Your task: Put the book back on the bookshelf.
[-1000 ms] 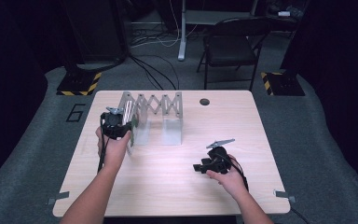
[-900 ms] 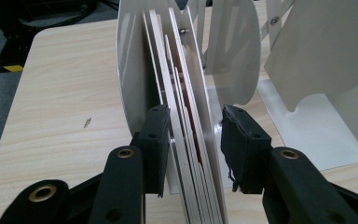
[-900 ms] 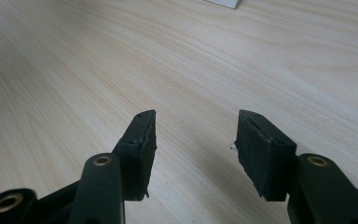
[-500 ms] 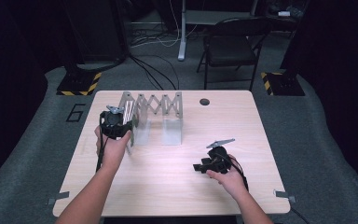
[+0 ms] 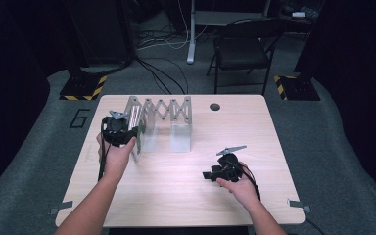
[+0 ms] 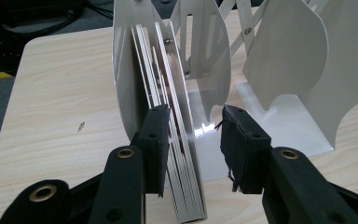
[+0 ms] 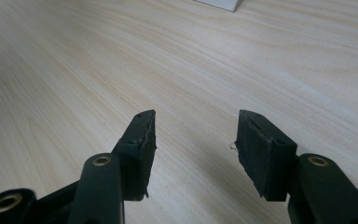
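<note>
Nothing has shifted in the last second: the left gripper sits at ten o'clock on the table, jaws apart astride the folding rack's collapsed plates, seemingly not yet pinching; the right gripper, at five o'clock, gapes empty, so the rack is still unworked

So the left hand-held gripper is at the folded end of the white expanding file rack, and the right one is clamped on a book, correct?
Not quite. The right hand-held gripper holds nothing: the right gripper view shows bare table between its jaws. The left hand-held gripper is at the rack's folded end, as you said.
</note>
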The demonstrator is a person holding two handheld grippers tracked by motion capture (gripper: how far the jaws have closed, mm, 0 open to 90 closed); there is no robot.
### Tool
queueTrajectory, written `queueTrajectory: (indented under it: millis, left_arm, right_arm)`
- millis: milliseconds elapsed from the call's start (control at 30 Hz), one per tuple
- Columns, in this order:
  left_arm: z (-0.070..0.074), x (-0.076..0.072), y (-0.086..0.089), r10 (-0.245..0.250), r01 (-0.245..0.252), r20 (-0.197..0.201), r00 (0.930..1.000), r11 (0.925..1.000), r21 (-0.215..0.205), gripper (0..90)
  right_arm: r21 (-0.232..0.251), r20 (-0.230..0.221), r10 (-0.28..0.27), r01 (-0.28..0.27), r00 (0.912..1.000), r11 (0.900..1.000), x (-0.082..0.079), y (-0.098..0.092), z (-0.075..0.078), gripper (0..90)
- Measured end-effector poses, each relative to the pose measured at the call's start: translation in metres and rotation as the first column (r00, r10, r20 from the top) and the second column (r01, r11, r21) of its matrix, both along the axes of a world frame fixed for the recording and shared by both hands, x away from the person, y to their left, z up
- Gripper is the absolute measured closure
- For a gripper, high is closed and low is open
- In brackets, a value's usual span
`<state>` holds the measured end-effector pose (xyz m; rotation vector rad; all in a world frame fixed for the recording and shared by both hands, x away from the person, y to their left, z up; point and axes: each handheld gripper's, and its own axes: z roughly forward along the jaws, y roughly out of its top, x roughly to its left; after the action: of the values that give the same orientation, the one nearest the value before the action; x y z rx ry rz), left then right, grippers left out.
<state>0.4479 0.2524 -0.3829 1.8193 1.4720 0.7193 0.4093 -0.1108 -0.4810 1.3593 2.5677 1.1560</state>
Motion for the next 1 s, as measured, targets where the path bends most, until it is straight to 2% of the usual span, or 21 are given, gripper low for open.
queueTrajectory:
  millis: [333, 467, 533, 633, 767, 1000]
  left_arm:
    - [0.003, -0.003, 0.003, -0.035, 0.035, -0.028, 0.999, 0.9993, -0.014, 60.1]
    - [0.008, -0.008, 0.002, -0.056, 0.056, -0.021, 0.9982, 0.9984, -0.012, 59.7]
    - [0.011, -0.01, 0.001, -0.065, 0.064, -0.015, 0.9978, 0.9977, -0.024, 59.0]
    - [0.017, -0.015, 0.002, -0.093, 0.093, -0.015, 0.9955, 0.9955, -0.015, 58.1]
    - [0.022, -0.022, 0.003, -0.125, 0.124, -0.017, 0.992, 0.9919, -0.028, 56.7]
    - [0.024, -0.032, 0.004, -0.173, 0.172, -0.022, 0.9847, 0.9844, -0.037, 54.0]
  right_arm:
    - [-0.006, 0.008, 0.004, -0.004, 1.0, 1.0, 0.001, 0.001, 0.0, 47.2]
    - [-0.002, 0.005, -0.001, 0.001, 1.0, 1.0, 0.0, 0.0, 0.0, 47.2]
    - [-0.006, 0.009, -0.001, 0.001, 1.0, 1.0, 0.001, 0.0, 0.0, 47.2]
    - [-0.007, 0.007, 0.001, -0.001, 1.0, 1.0, 0.0, 0.001, 0.001, 47.2]
    - [-0.009, 0.009, 0.001, -0.001, 1.0, 1.0, 0.0, 0.001, 0.001, 47.2]
    - [-0.011, 0.012, 0.001, -0.001, 0.9999, 1.0, 0.0, 0.002, 0.001, 47.1]
